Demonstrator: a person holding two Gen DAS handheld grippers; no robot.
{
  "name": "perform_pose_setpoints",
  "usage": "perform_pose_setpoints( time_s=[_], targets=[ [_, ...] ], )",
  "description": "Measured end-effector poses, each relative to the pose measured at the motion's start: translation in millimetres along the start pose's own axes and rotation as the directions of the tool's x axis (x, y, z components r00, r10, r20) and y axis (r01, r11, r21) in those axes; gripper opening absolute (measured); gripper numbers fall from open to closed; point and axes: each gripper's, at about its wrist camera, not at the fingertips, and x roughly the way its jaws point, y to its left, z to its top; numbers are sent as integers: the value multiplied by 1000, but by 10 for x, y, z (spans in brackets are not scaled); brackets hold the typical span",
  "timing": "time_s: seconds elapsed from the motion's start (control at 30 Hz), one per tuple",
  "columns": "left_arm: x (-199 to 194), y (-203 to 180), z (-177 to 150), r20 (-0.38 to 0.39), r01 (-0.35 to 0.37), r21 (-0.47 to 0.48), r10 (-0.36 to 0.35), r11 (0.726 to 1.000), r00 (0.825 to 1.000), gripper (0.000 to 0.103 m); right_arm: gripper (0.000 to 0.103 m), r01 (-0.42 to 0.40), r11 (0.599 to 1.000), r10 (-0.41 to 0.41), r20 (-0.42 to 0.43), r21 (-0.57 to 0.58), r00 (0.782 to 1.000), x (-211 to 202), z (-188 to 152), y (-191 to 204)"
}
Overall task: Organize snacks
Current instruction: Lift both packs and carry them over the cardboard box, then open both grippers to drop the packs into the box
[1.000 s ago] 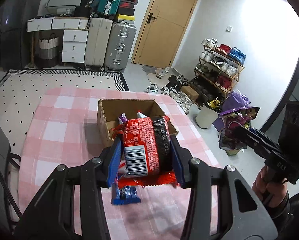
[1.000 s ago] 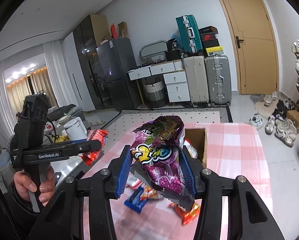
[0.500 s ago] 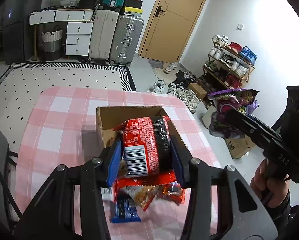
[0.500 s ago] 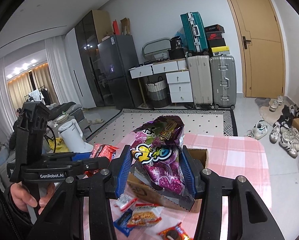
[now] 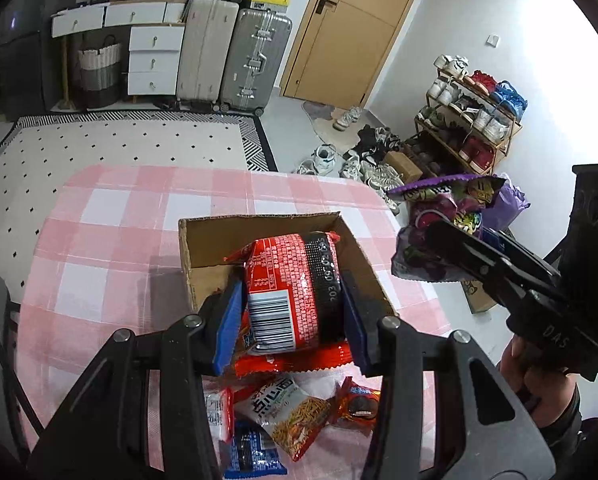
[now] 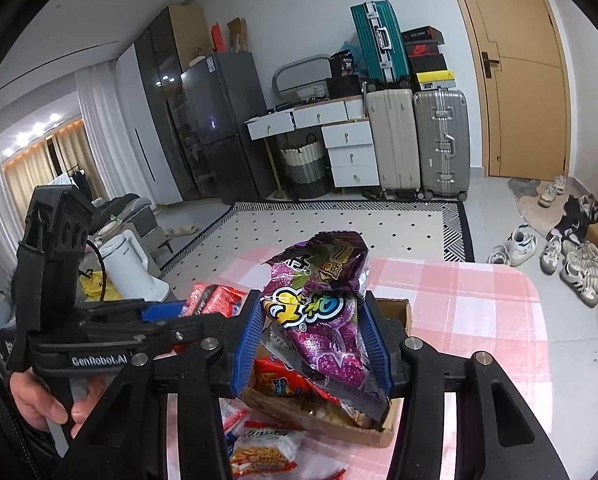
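Observation:
My left gripper (image 5: 291,316) is shut on a red snack packet (image 5: 291,284) with a barcode, held just above the open cardboard box (image 5: 203,240) on the pink checked table (image 5: 111,232). My right gripper (image 6: 311,344) is shut on a purple snack bag (image 6: 319,320), held over the box (image 6: 399,312); it also shows in the left wrist view (image 5: 447,236), right of the box. The left gripper and its red packet (image 6: 211,300) show at left in the right wrist view. Loose snacks (image 5: 291,412) lie on the table in front of the box.
More packets lie inside the box (image 6: 275,376). A noodle-snack packet (image 6: 263,452) lies on the table near the box. A white kettle (image 6: 127,268) stands left of the table. Suitcases (image 5: 235,52), drawers and a shoe rack (image 5: 471,112) line the room beyond.
Both grippers have moved forward and lower with their packets. The box now lies right under them, and more loose snacks show on the table.

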Motion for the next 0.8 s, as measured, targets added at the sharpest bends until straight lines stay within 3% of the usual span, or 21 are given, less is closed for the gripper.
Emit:
perform_pose_setpoints(
  time_s=[0.7, 0.8],
  targets=[
    [1289, 518, -95, -137, 31, -58, -39, 998, 990, 42, 48, 25, 999, -20, -122, 39, 992, 987, -281, -410],
    [1400, 535, -95, -148, 57, -58, -65, 997, 987, 43, 53, 40, 998, -35, -120, 41, 992, 1065, -281, -441]
  ],
)
